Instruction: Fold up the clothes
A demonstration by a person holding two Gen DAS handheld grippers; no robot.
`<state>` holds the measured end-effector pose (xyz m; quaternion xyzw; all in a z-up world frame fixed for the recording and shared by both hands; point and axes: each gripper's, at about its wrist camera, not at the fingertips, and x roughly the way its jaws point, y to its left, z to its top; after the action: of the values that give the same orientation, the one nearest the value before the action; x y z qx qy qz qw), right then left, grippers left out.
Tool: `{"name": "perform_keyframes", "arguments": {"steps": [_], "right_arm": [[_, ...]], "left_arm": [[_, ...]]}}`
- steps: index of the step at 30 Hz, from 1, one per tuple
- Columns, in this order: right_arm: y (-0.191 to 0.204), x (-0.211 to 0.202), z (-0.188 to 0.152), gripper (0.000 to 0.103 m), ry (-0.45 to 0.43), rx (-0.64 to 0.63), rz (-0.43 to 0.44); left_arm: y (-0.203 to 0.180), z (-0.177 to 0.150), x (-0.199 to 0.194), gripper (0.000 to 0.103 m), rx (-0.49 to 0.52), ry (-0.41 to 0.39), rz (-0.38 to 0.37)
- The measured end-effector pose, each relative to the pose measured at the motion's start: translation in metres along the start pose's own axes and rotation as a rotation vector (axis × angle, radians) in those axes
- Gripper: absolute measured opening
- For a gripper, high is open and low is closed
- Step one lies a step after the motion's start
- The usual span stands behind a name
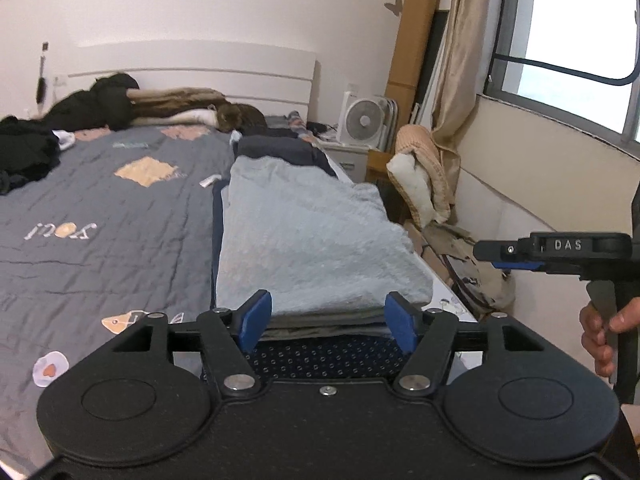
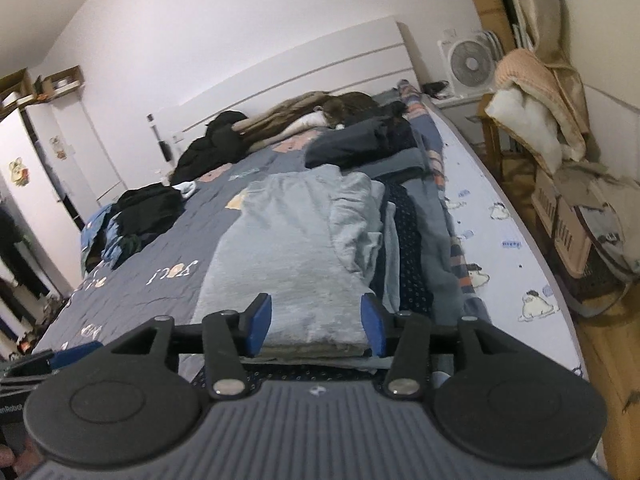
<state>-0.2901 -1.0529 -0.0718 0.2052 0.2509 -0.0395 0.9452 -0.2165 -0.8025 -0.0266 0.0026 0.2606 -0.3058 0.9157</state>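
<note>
The pale blue fleecy folded garment [image 1: 316, 236] lies on a stack of clothes on the grey quilted bed [image 1: 100, 208]. It looks soft, light and floppy; its near folded edge probably gives the firmest hold. The left gripper [image 1: 328, 320] and right gripper [image 2: 316, 322] hover over it, jaws open and empty.

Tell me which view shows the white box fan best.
The left wrist view: the white box fan stands there upright and sharp, its round grille facing the camera beside the bed's headboard. The right wrist view shows it too, but tilted near the upper edge.
</note>
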Motion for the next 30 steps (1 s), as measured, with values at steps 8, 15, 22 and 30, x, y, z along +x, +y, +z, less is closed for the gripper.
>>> {"name": "perform_keyframes", "arguments": {"steps": [8, 15, 22, 30], "right_arm": [[0.009, -0.042, 0.000, 0.053, -0.051, -0.055, -0.023], [0.018, -0.053, 0.007, 0.057, -0.059, -0.146, -0.056], [0.004, -0.047, 0.019, 0.060, -0.067, -0.190, -0.016], [-0.057, -0.006, 0.060, 0.060, -0.066, -0.123, 0.055]], "left_arm": [[-0.039, 0.001, -0.017, 0.063, 0.042, -0.032, 0.030], [-0.069, 0.009, -0.021, 0.068, 0.090, -0.065, 0.065], [-0.082, 0.006, -0.003, 0.068, 0.093, -0.045, 0.100], [-0.101, 0.006, 0.040, 0.068, 0.141, -0.022, 0.125]]}}
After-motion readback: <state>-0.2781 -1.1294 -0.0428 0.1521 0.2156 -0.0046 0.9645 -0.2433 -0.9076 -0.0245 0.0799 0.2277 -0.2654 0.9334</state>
